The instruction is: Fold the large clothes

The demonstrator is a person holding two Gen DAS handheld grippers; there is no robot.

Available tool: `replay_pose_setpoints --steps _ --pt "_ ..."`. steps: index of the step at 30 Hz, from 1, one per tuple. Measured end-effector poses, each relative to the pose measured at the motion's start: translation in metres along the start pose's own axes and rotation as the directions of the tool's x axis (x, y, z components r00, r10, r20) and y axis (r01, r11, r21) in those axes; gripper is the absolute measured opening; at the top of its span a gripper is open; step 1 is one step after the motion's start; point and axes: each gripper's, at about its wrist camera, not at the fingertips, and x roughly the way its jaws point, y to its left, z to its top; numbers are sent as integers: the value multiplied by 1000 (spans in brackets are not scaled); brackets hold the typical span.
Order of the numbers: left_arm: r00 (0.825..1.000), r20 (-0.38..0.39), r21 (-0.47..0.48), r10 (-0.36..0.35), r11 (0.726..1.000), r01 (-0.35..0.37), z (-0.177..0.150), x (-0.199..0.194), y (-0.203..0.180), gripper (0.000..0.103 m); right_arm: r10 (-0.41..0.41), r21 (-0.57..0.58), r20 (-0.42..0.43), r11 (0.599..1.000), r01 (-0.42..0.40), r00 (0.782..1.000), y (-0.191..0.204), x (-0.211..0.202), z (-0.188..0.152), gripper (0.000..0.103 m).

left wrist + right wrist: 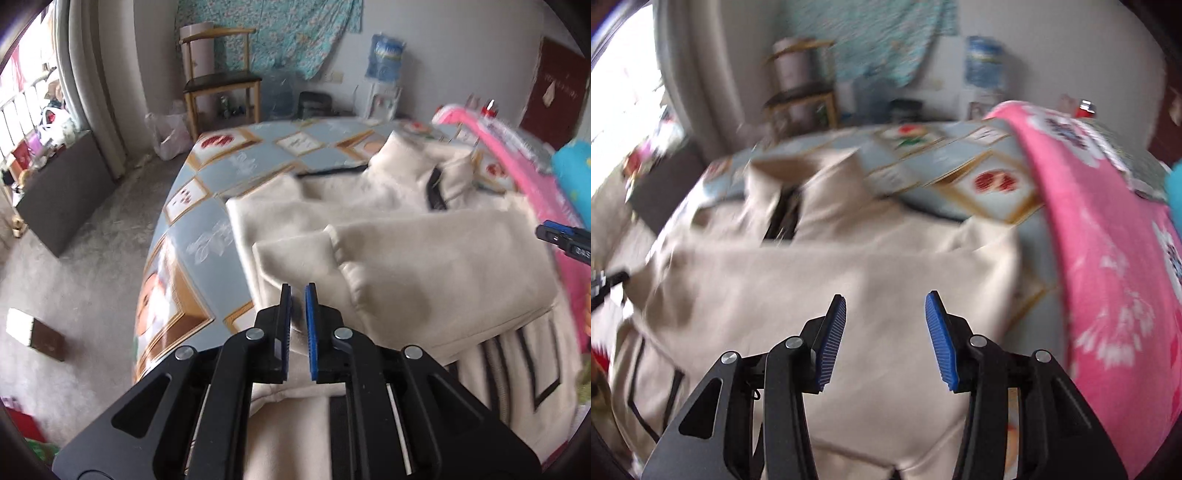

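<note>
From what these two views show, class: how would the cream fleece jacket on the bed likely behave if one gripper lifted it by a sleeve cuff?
The cream fleece jacket would probably go floppy and drape, since it already lies in soft folds. It looks thick, so likely bulky yet fairly light. Its fuzzy surface suggests the sleeve cuff would not slip easily.

No lettering comes through clearly here: only a partial white marking, perhaps "DAS", on the right gripper (565,240) at the far right edge.
</note>
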Motion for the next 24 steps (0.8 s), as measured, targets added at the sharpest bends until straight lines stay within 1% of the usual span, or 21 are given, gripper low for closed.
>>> replay_pose_setpoints --steps 2,3,4,6,7,8,9,10,12,14,15,17,18,19,20,21,22,24 --pt "999 -36 -11 38 999 -39 -9 6 9 8 -22 -18 -42 1000 21 999 3 13 -9 44" --pt "997 -56 -31 49 998 -51 -13 10 17 8 -40 -14 -68 999 40 997 -1 20 -14 44" --pt "997 -71 -73 45 996 -50 -18 12 30 7 -67 -1 -91 998 67 994 -8 25 -18 44" --pt "999 -47 -167 26 985 -34 -24 7 56 6 -98 52 -101 993 104 990 -23 22 -22 44" --pt "999 -26 -194 30 980 -34 -23 2 63 6 -87 79 -88 992 94 992 -28 15 -21 44" --pt "1000 -9 -204 30 978 -31 -21 -1 66 6 -59 112 -57 992 65 997 -32 4 -19 44" --pt "1000 16 -206 11 978 -8 -15 -6 66 6 -40 122 -31 992 44 999 -32 -4 -17 44" --pt "1000 26 -199 -10 980 15 -9 -7 63 6 -21 112 -15 993 22 1000 -27 -11 -13 44" --pt "994 30 -144 -103 984 106 8 -1 40 6 25 83 -15 996 -24 1000 -12 -10 -7 44" --pt "985 8 -97 -172 980 172 18 10 17 6 101 64 -50 993 -97 994 6 4 -1 44" --pt "979 -21 -79 -203 977 201 25 23 3 6 111 53 -69 993 -107 991 14 10 1 44" --pt "970 -85 -57 -226 973 222 31 45 -15 6 83 35 -104 996 -80 991 22 27 6 44" --pt "968 -109 -52 -228 973 224 33 53 -20 6 94 52 -127 995 -88 987 22 36 8 44" --pt "968 -136 -41 -210 978 207 34 65 -25 6 98 74 -150 993 -88 984 20 44 8 44" --pt "970 -149 -31 -193 981 191 34 72 -27 6 80 79 -163 995 -68 983 18 50 9 44" --pt "972 -148 -23 -184 983 183 34 79 -28 4 54 76 -169 996 -41 984 15 56 10 44" --pt "976 -128 -17 -179 984 178 36 83 -27 2 37 73 -170 997 -25 985 12 60 11 44" --pt "978 -117 -14 -174 985 174 39 86 -25 2 15 76 -150 997 -4 989 4 65 15 44"
